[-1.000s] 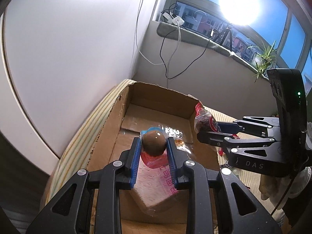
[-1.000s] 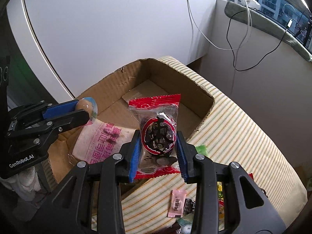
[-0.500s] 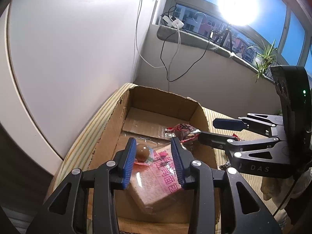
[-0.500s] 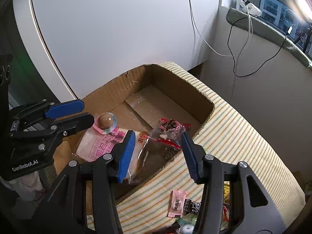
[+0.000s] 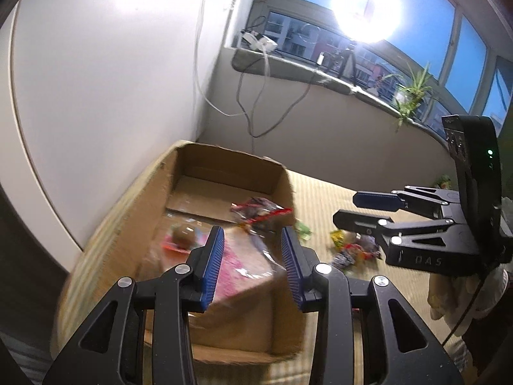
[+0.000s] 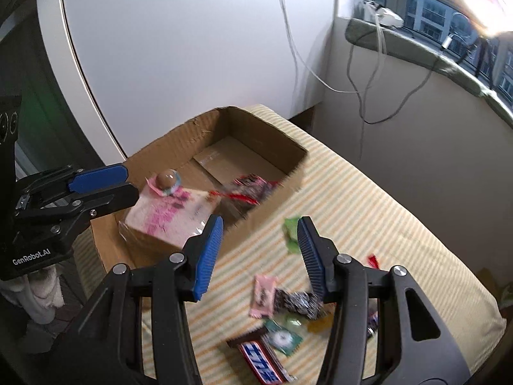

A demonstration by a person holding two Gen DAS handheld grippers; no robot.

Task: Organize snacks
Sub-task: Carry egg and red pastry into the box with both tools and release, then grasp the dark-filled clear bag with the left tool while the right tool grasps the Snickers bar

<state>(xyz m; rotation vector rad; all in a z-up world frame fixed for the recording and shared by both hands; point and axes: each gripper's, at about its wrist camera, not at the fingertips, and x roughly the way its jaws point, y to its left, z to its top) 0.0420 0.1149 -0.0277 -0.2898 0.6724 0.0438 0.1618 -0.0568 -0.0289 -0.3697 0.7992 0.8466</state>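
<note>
An open cardboard box stands on a striped surface. Inside lie a pink-and-white packet, a round brown snack in a clear cup resting on that packet, and a red clear-fronted packet. My left gripper hangs open above the box's near end, nothing between its blue pads. My right gripper is open too, over the box's right rim and the striped surface, holding nothing.
Several loose snacks lie on the striped surface right of the box: a green packet, a pink candy, a blue-and-white bar. A white wall stands behind the box; cables hang below a windowsill.
Both grippers opened: the left let go of the round brown snack, the right of the red packet, and both now lie in the box. Both grippers have drawn back and up from it.
</note>
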